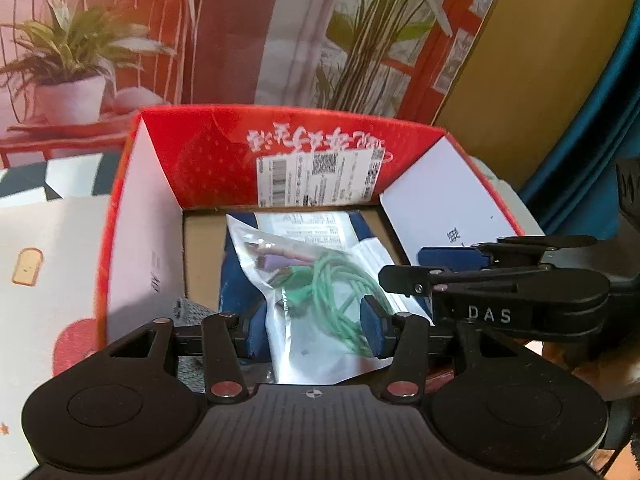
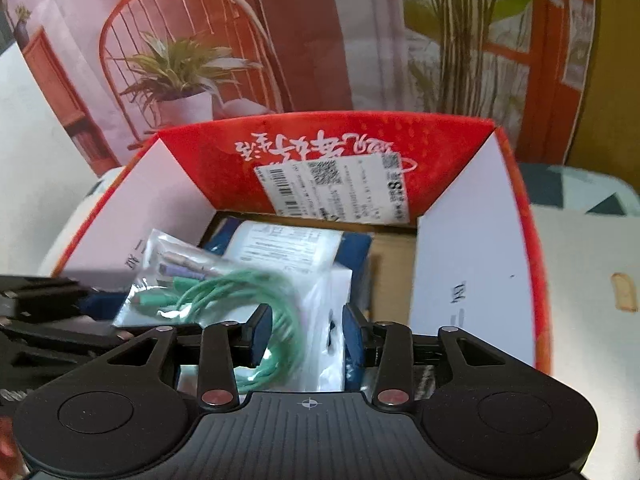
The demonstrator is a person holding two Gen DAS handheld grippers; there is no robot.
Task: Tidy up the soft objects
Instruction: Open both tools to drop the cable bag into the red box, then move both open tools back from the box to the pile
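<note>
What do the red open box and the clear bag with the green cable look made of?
Red open box: likely printed cardboard, semi-gloss red outside; its flaps fold stiffly and show plain white undersides and a brown floor. Clear bag with the green cable: probably thin glossy plastic film; it crinkles, glares, and shows the coiled cable through it.

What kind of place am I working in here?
Probably a home-style room staged with a printed backdrop of a chair and plants. An opened red shipping carton holds a bagged green cable.
</note>
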